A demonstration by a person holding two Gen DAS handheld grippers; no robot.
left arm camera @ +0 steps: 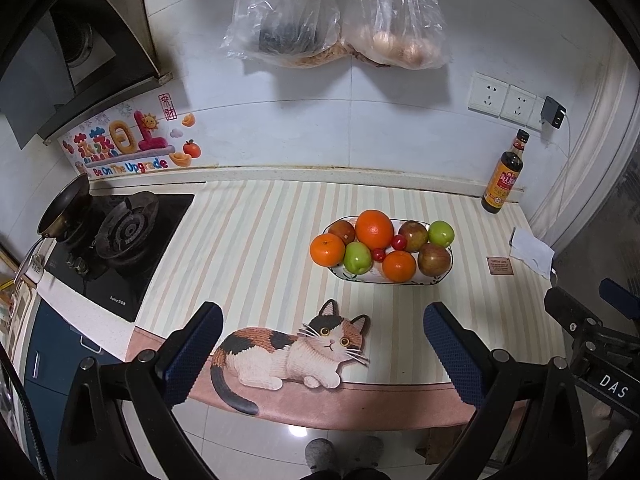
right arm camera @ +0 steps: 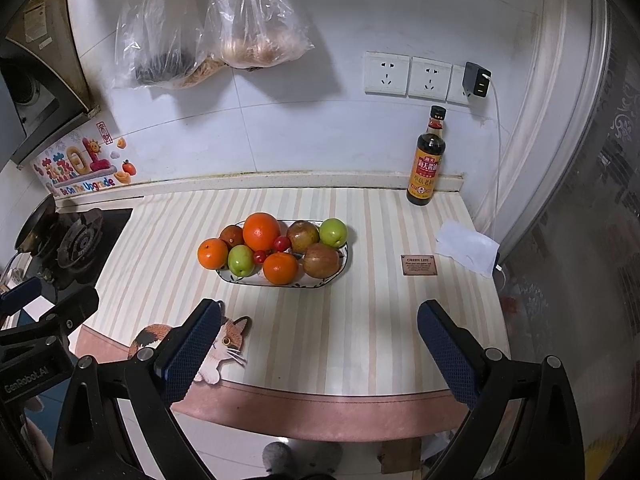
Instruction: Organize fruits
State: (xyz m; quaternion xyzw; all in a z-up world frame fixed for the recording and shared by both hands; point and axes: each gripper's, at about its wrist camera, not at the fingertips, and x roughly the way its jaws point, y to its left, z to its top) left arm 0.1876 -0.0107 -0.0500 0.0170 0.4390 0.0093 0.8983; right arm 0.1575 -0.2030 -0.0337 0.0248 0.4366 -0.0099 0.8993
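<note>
A white patterned plate (left arm camera: 404,280) (right arm camera: 328,276) sits on the striped counter mat, piled with fruit: a big orange (left arm camera: 374,229) (right arm camera: 261,231), two smaller oranges (left arm camera: 327,249) (left arm camera: 399,266), two green apples (left arm camera: 357,257) (left arm camera: 441,233), reddish-brown apples (left arm camera: 434,260) and two cherry tomatoes (left arm camera: 398,242). My left gripper (left arm camera: 322,344) is open and empty, held above the counter's front edge, well short of the plate. My right gripper (right arm camera: 318,340) is open and empty, also near the front edge, with the plate ahead and slightly left.
A soy sauce bottle (right arm camera: 426,168) stands at the back right by the wall sockets (right arm camera: 408,76). White paper (right arm camera: 466,248) and a small brown card (right arm camera: 419,265) lie right of the plate. A gas stove (left arm camera: 120,240) with a pan (left arm camera: 64,208) is at left. Plastic bags (left arm camera: 336,20) hang above.
</note>
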